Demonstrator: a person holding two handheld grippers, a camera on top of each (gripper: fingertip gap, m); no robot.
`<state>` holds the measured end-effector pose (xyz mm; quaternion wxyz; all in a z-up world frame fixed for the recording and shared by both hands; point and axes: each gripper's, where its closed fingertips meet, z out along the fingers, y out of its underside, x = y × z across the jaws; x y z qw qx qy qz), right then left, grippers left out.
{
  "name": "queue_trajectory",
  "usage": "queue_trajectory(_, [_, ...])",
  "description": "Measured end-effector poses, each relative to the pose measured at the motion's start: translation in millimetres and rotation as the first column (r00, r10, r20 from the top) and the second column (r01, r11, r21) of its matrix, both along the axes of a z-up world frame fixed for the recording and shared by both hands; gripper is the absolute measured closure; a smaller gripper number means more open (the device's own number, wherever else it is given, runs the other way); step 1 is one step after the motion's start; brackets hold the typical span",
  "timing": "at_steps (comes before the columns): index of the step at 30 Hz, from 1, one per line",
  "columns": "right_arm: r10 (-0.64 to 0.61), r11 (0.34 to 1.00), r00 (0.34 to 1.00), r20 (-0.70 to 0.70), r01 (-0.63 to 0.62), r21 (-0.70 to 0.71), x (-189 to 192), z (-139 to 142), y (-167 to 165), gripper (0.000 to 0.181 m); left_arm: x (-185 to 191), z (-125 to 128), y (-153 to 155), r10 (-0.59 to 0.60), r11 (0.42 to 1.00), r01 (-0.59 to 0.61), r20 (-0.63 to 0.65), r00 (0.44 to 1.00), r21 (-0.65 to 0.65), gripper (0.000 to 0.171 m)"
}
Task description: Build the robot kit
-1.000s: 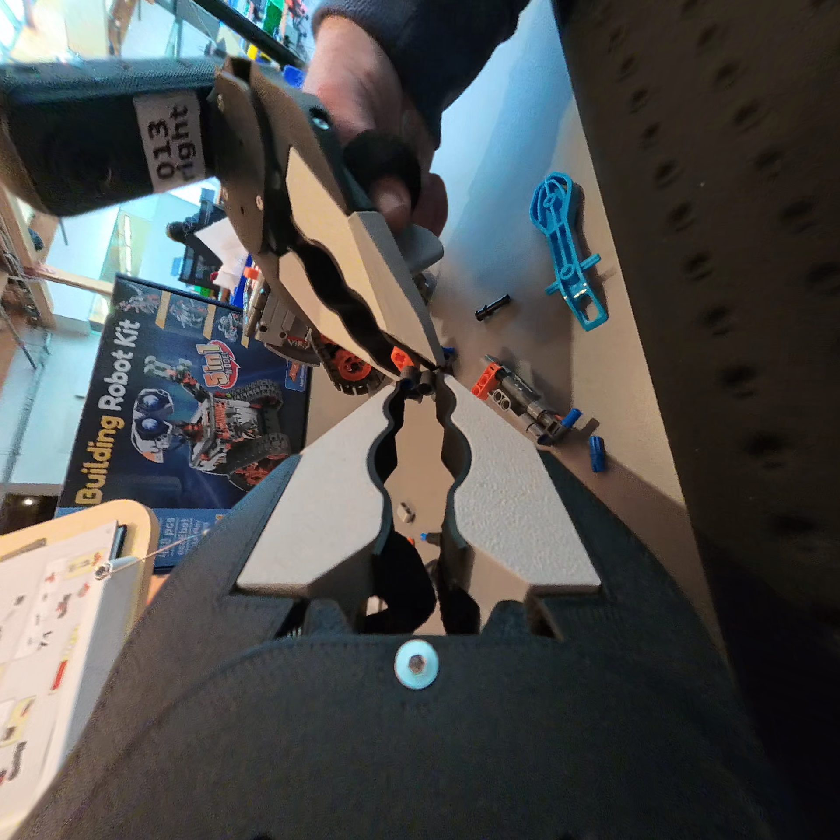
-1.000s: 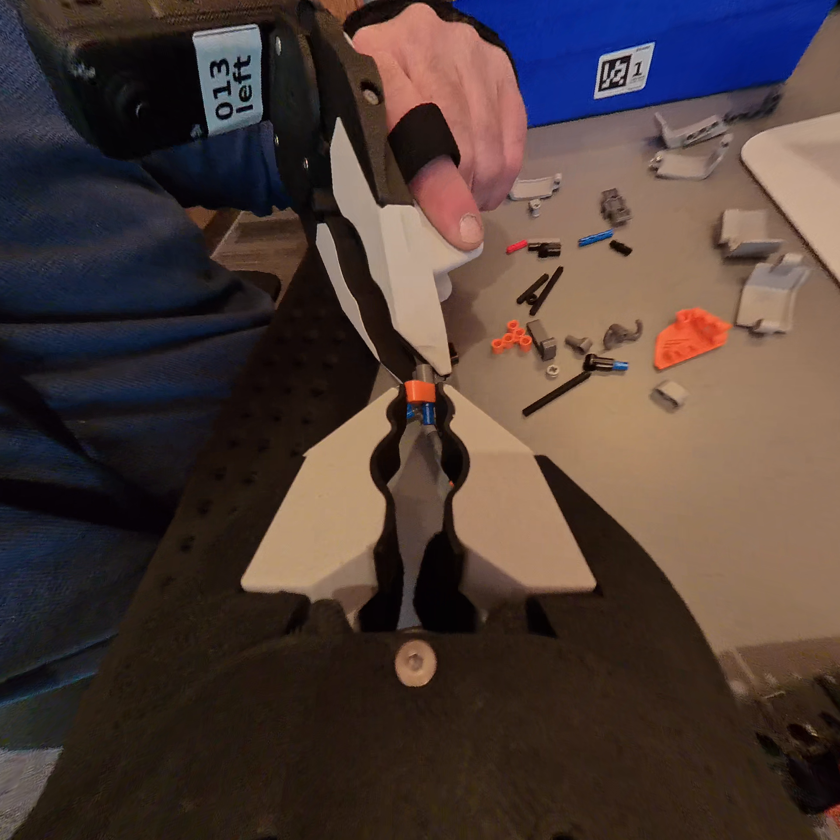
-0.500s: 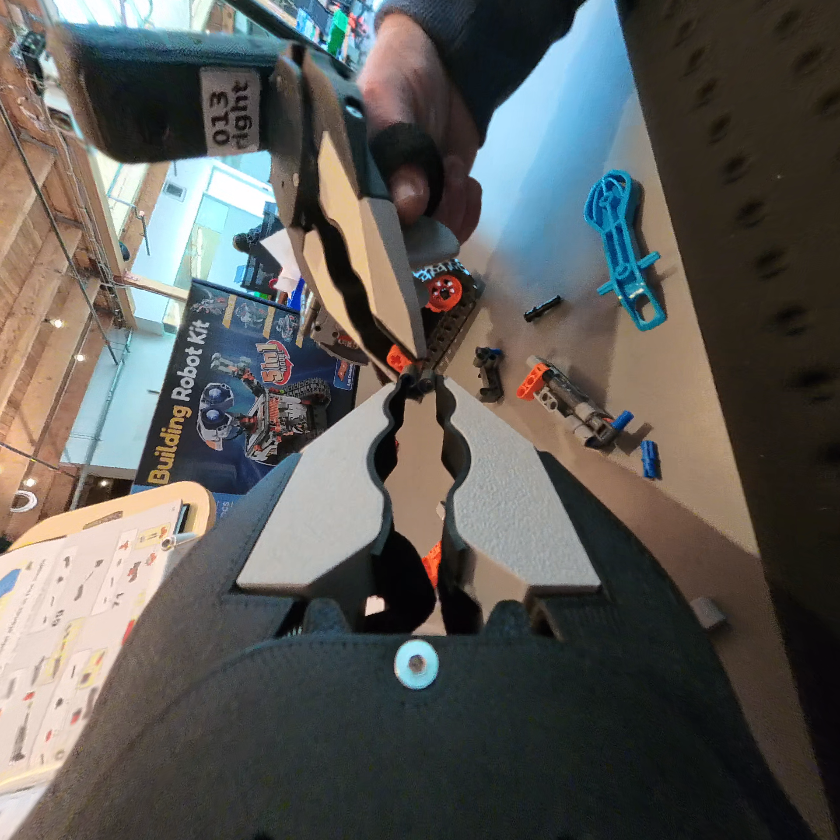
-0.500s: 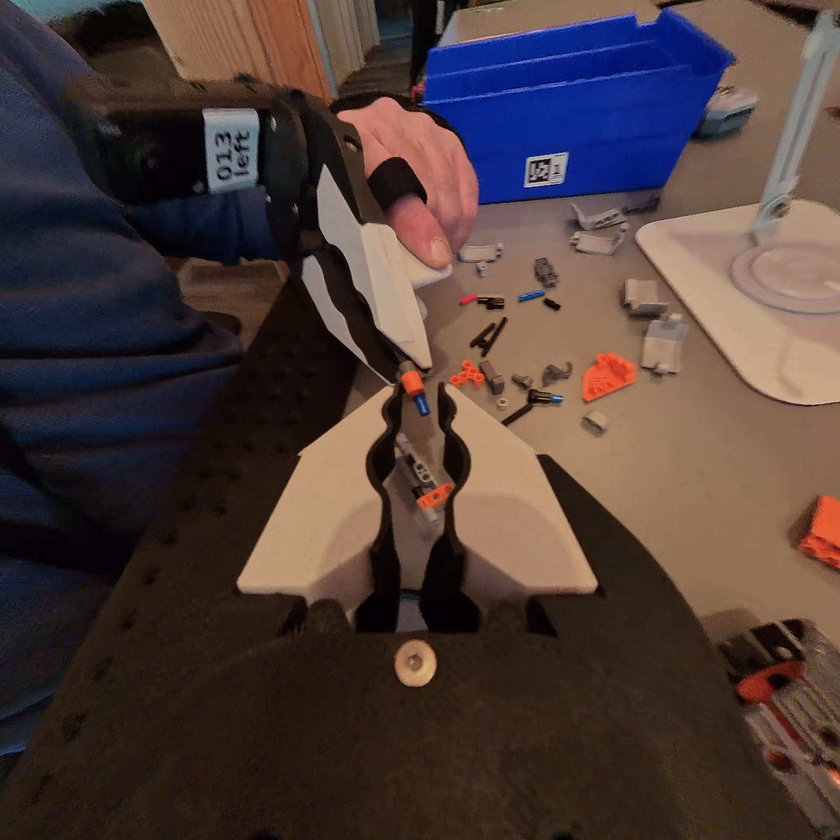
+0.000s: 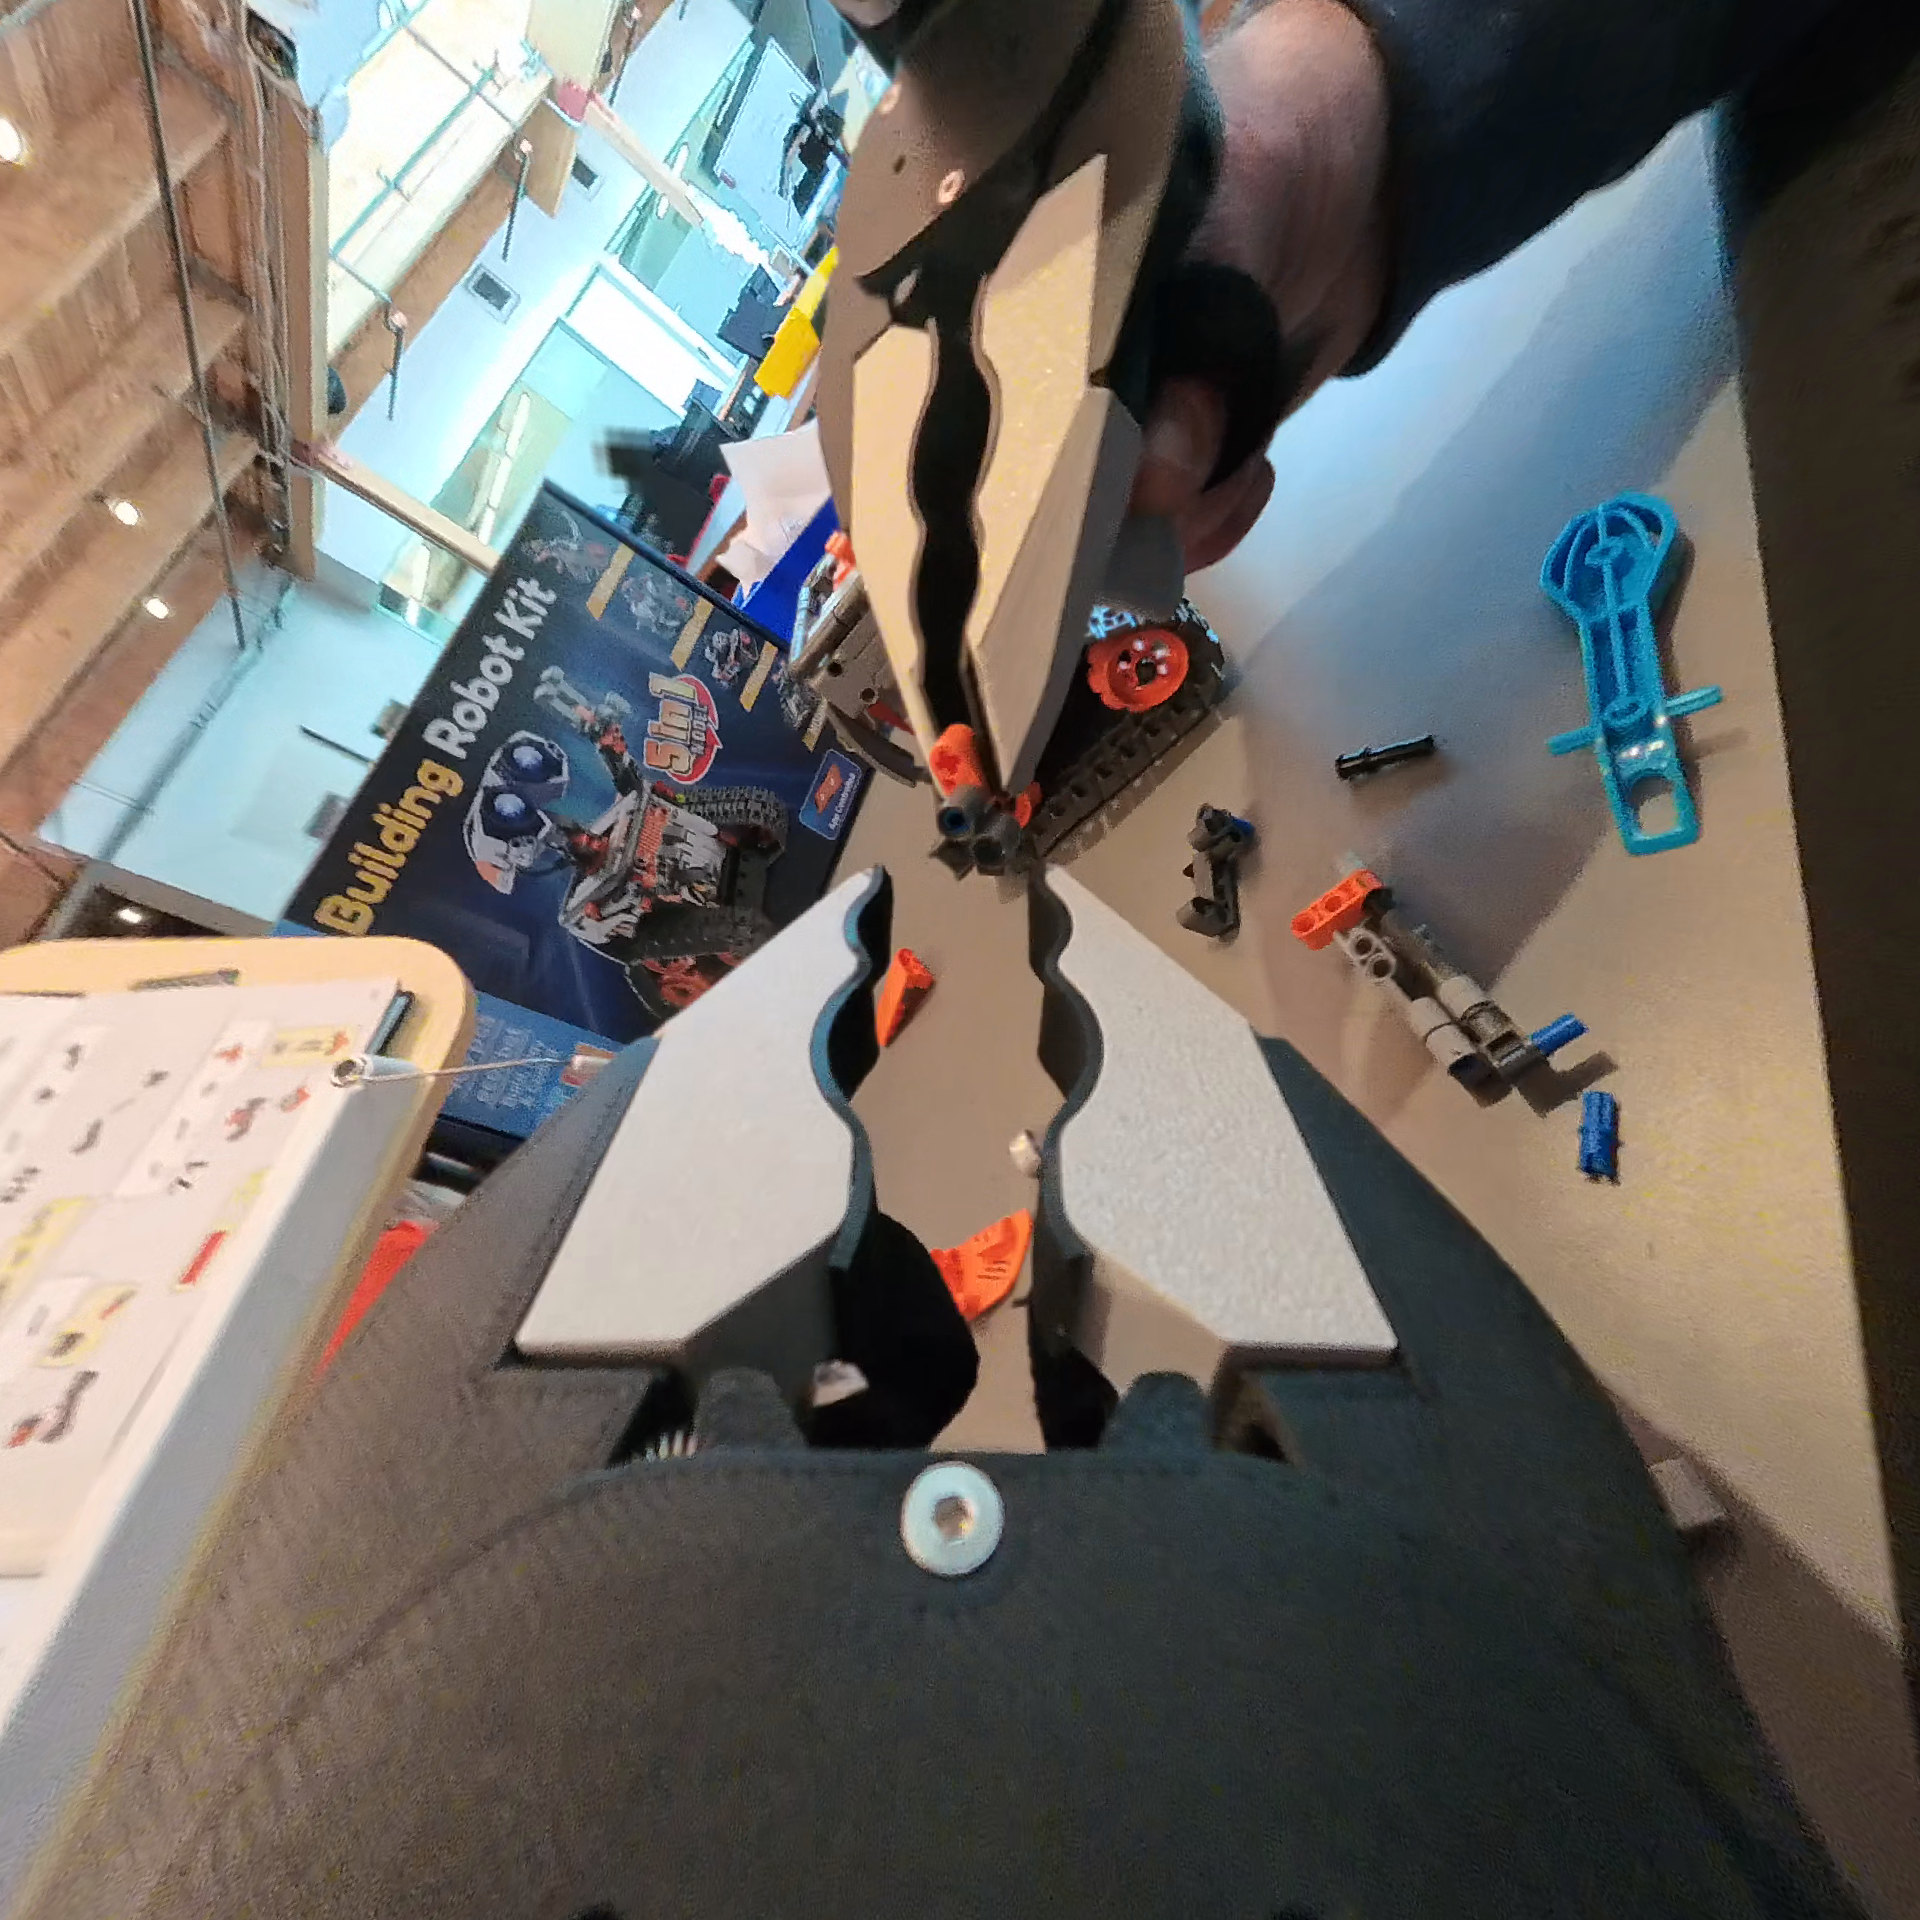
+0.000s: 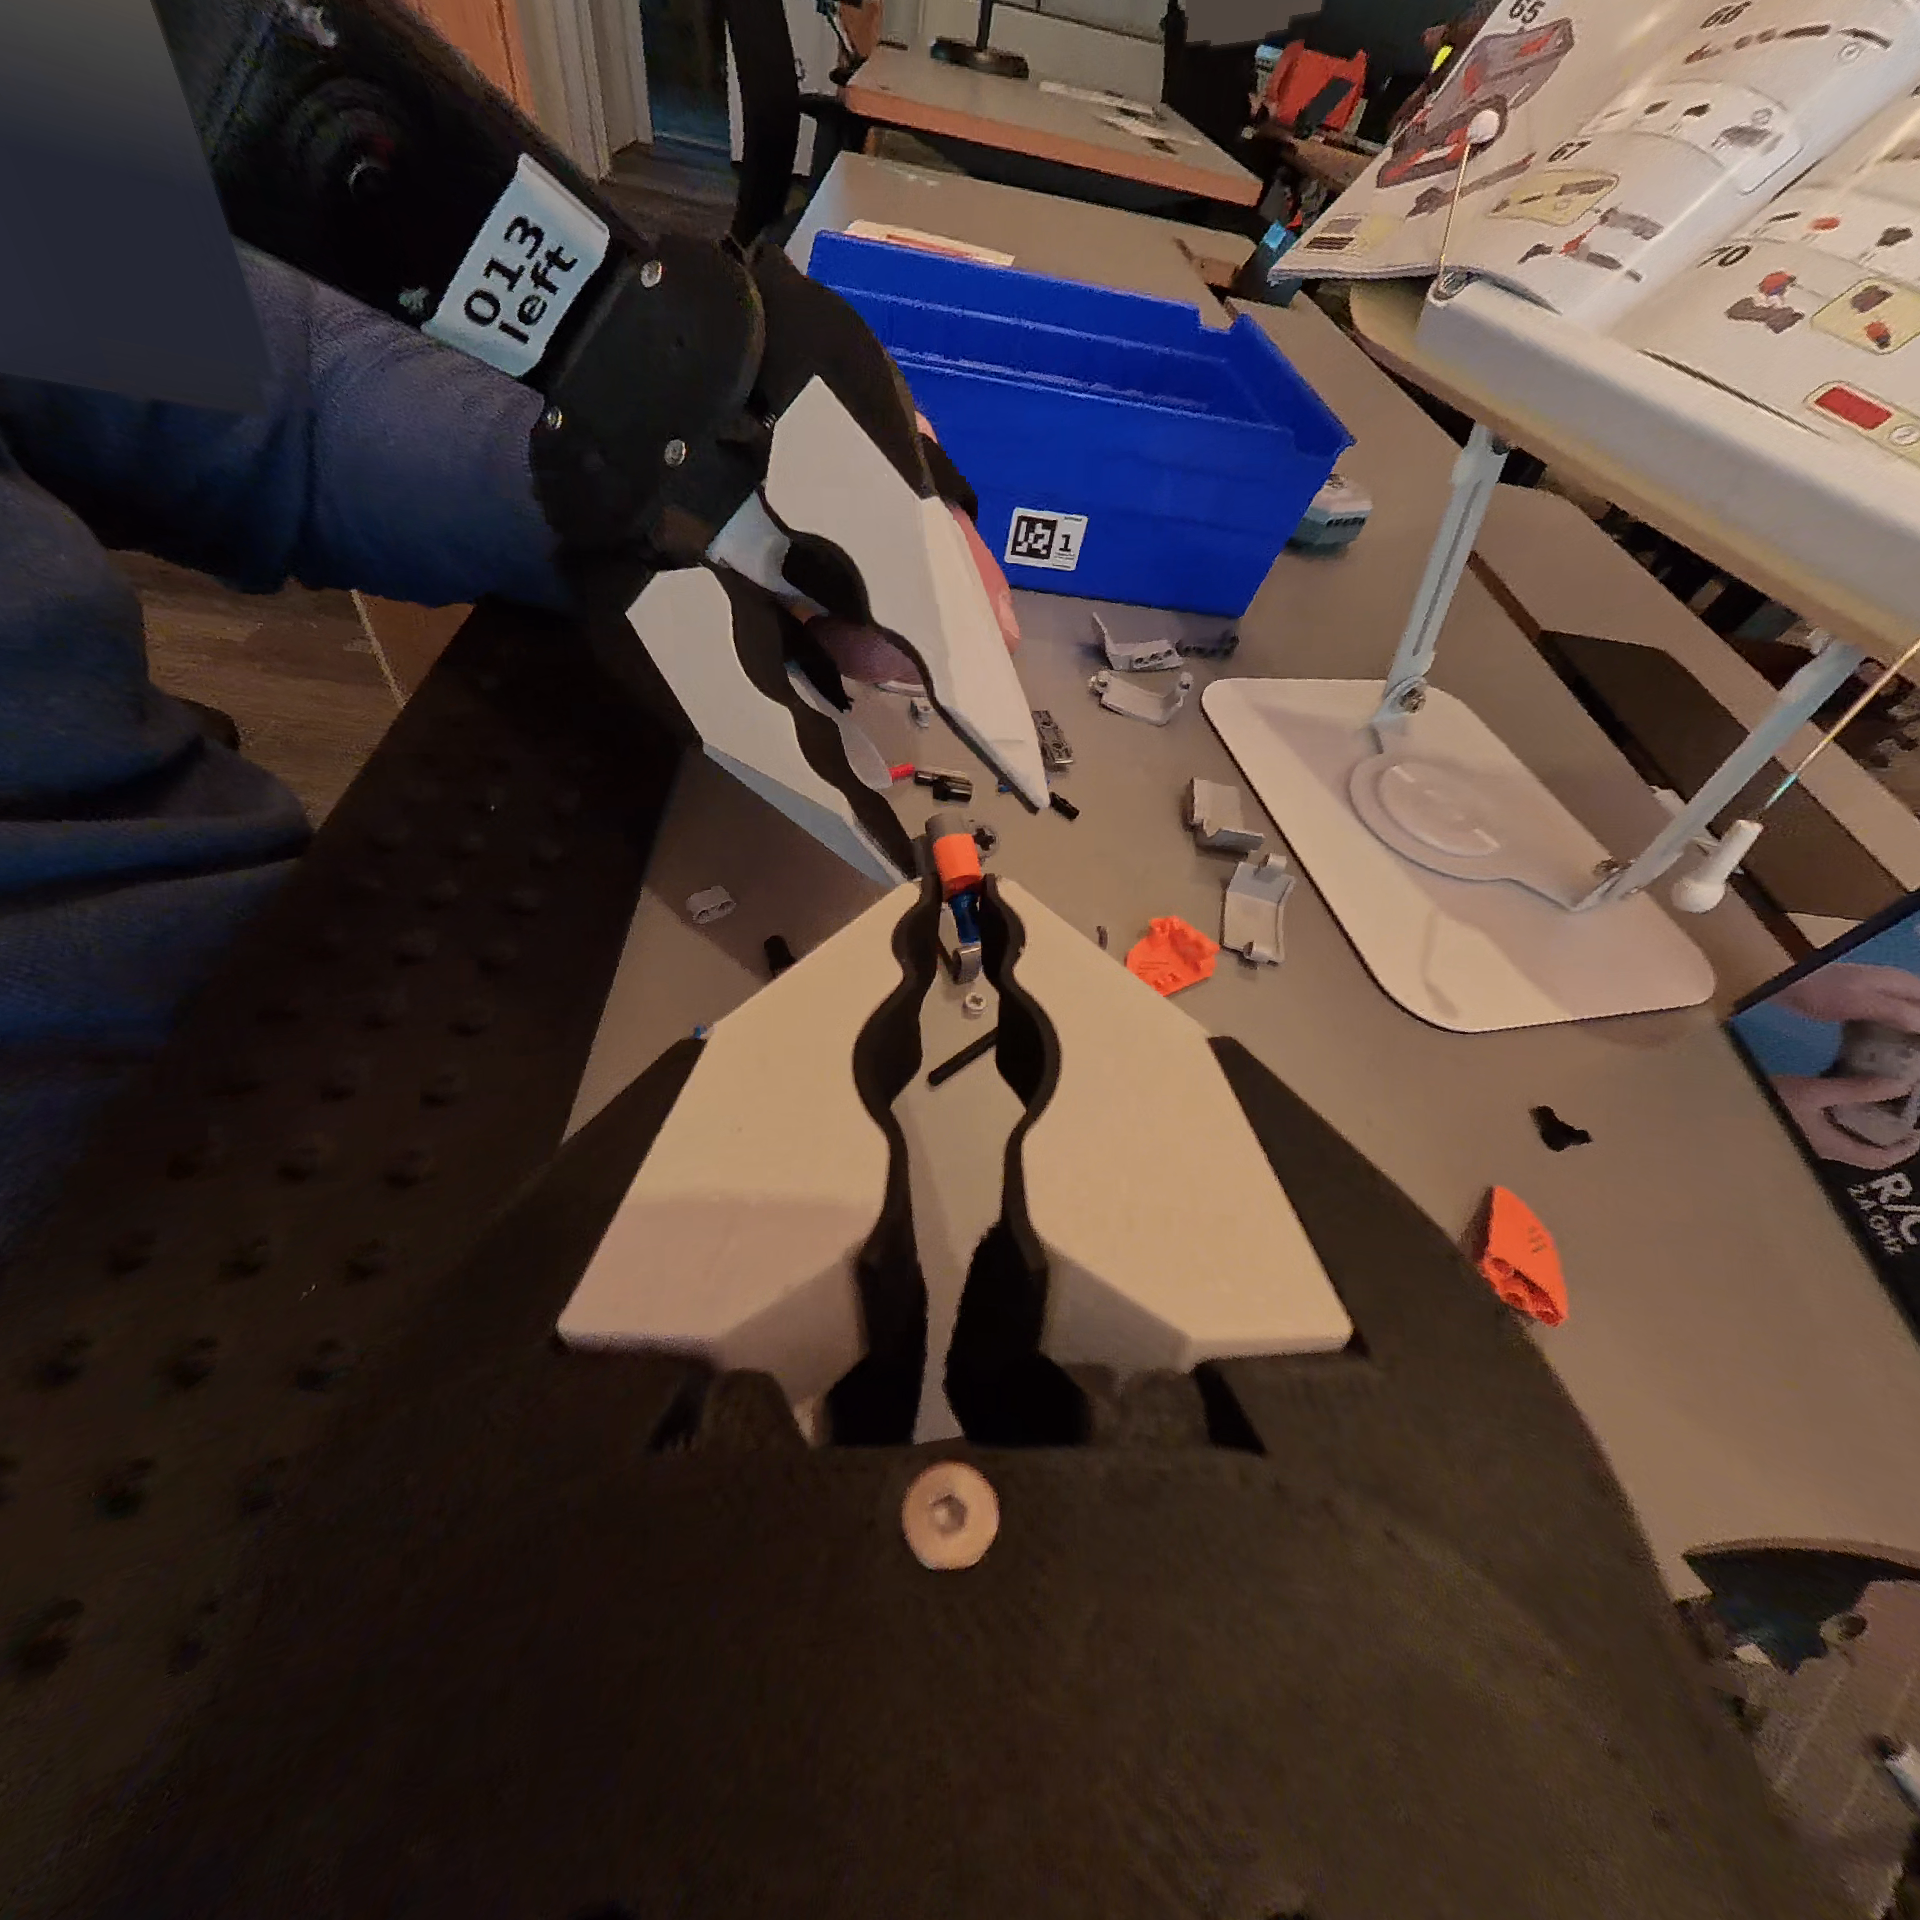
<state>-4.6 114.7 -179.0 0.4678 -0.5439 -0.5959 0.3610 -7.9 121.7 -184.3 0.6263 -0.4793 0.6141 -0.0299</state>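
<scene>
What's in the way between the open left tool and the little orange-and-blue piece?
Nothing that shows. The open left tool points straight at the orange-and-blue piece, which is pinched in the right tool, and nothing sits between them.

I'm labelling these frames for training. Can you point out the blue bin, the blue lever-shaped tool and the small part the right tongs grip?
blue bin (image 6: 1091, 457): right wrist view, front wall.
blue lever-shaped tool (image 5: 1616, 665): left wrist view, middle of its shaft.
small orange-and-blue part (image 6: 952, 858): right wrist view, orange sleeve.
</scene>
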Motion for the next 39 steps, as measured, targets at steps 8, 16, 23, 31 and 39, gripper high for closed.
queue_trajectory(8, [-0.014,1.000,0.999,-0.035,0.015,0.019,-2,6,1,0.177,1,6,0,-0.024,0.985,0.044,0.121,0.992,-0.166,0.153])
queue_trajectory(16, [0.000,0.999,0.991,-0.132,-0.007,-0.048,3,17,4,0.177,-5,11,3,-0.002,0.984,0.026,0.136,0.991,-0.178,0.151])
queue_trajectory(23, [0.032,0.980,0.961,-0.274,-0.083,-0.179,12,33,6,0.177,-14,10,7,0.027,0.980,-0.004,0.119,0.993,-0.197,0.150])
queue_trajectory(31, [0.036,0.975,0.968,-0.248,-0.088,-0.202,13,27,7,0.177,-61,-6,16,0.125,0.945,-0.133,-0.048,0.991,-0.297,0.152])
queue_trajectory(39, [0.045,0.985,0.983,-0.179,-0.074,-0.159,4,16,4,0.177,-95,-37,14,0.208,0.895,-0.268,-0.199,0.958,-0.356,0.151])
